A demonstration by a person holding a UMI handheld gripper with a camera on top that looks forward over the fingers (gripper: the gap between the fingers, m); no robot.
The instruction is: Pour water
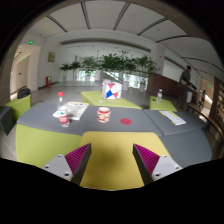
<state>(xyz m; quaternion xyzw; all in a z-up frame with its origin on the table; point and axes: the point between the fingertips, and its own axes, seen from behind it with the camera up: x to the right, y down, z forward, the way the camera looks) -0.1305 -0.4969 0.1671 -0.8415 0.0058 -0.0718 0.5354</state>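
Magenta-padded gripper (111, 160) fingers stand spread apart, holding nothing, over a yellow-green and grey table (112, 150). Beyond them, well apart, stand a red-patterned paper cup (103, 114) and a clear red-capped plastic bottle (62, 112). Farther off, leafy green plants (105, 65) line the hall.

Ahead of your gripper (111, 160), whose fingers stand apart with nothing between them, the table (110, 128) carries a bottle (63, 116) beyond the left finger, a cup (103, 114) just right of it, potted plants (110, 66) behind, and a person (187, 85) far right.
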